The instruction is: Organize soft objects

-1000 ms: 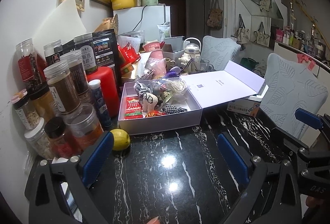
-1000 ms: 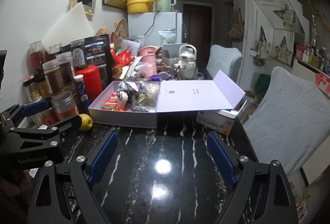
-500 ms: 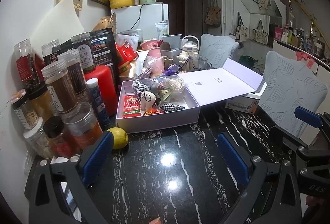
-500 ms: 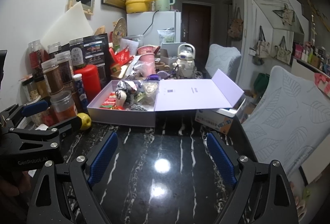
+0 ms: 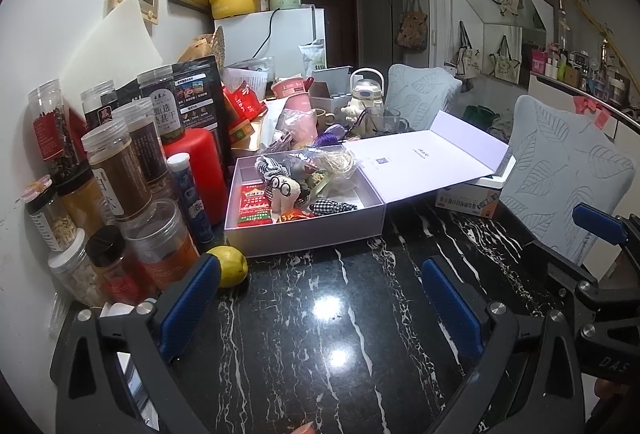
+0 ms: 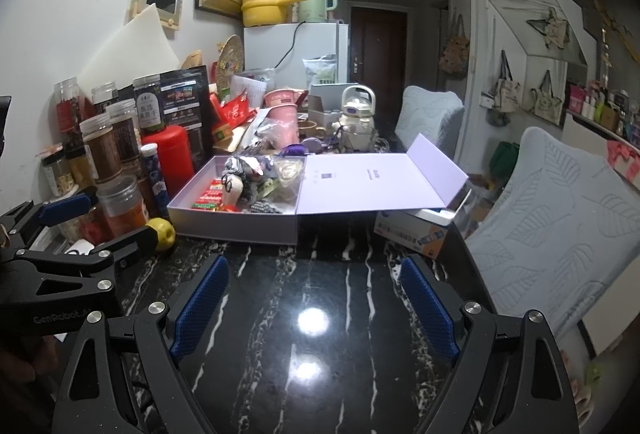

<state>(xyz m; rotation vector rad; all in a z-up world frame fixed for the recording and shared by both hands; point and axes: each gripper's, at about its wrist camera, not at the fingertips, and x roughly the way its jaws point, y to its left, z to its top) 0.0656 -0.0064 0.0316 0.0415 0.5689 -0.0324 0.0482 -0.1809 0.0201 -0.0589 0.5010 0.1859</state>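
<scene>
box (image 5: 304, 230) on table (image 5: 320, 334), jars (image 5: 120, 178) left

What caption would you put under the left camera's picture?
Both open grippers, left gripper and right gripper, wait over the black marble table, facing an open lavender box of soft toys.

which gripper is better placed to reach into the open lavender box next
Left, probably. The left gripper is open and empty, and the open lavender cardboard box with the soft toys lies almost straight ahead of it. The right gripper, also open and empty, sees the tray off to its left and faces the lid.
</scene>
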